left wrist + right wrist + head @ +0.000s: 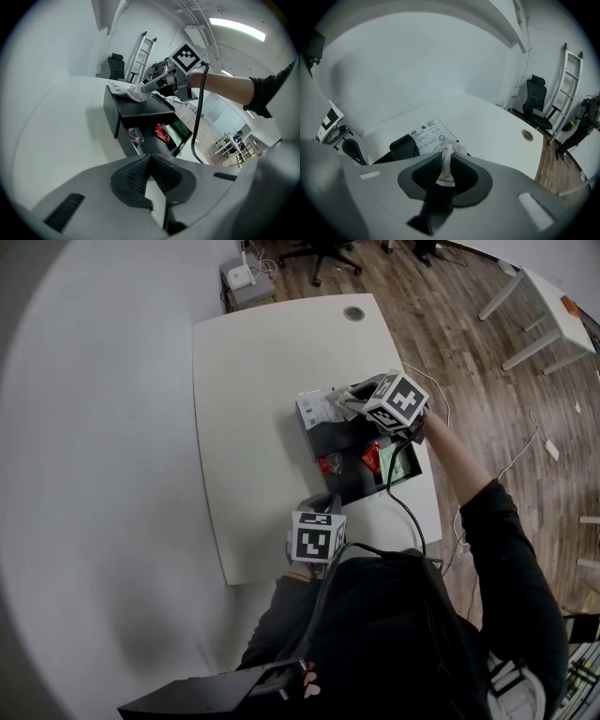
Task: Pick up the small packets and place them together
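My right gripper (349,399) (446,157) hangs over the raised back part of a black box (339,439) and is shut on a small white packet (446,164) (137,92) that stands upright between its pads. Just beyond it a white labelled bag (317,410) (425,134) lies on that raised part. In the box's lower tray lie two red packets (329,463) (372,458) and a green one (399,461). My left gripper (323,500) (149,157) is shut on nothing, low over the white table (244,427) in front of the box.
A black cable (405,507) runs from the right gripper across the table's right edge. There is a round grommet hole (353,313) at the table's far edge. Wooden floor, an office chair (323,254) and another white table (553,306) lie beyond.
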`<control>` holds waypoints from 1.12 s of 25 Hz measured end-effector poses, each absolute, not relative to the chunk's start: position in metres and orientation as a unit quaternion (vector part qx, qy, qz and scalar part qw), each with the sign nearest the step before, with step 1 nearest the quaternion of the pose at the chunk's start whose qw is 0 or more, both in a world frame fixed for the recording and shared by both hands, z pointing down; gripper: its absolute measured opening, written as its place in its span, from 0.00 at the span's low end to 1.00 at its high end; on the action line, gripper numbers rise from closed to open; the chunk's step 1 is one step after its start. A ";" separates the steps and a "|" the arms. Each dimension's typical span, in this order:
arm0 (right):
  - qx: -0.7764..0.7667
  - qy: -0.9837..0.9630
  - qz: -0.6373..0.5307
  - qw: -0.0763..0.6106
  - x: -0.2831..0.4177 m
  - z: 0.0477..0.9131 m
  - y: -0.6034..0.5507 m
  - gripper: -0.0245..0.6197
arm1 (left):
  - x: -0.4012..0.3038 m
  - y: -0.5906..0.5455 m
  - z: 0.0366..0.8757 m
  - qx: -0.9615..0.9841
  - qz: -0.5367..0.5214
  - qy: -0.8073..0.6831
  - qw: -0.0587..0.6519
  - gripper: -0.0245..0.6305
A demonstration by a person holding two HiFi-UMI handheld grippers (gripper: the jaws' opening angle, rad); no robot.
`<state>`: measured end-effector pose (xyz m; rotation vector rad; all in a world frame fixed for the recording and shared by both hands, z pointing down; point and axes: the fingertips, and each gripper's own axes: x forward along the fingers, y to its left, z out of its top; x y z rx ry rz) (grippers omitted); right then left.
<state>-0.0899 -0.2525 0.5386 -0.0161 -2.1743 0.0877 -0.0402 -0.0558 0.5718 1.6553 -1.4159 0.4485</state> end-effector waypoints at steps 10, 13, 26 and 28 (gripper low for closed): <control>0.004 -0.896 0.010 0.444 -0.084 0.519 -0.266 0.28 | -0.038 -0.057 0.572 0.669 0.180 -0.568 0.445 0.04; 0.007 -0.904 -0.008 0.427 -0.077 0.496 -0.266 0.28 | -0.036 -0.056 0.572 0.670 0.177 -0.565 0.448 0.04; -0.110 -0.902 -0.022 0.416 -0.042 0.489 -0.147 0.28 | -0.035 -0.056 0.571 0.672 0.175 -0.564 0.446 0.04; -0.133 -0.894 -0.022 0.428 -0.039 0.504 -0.128 0.28 | -0.036 -0.056 0.571 0.672 0.175 -0.565 0.445 0.04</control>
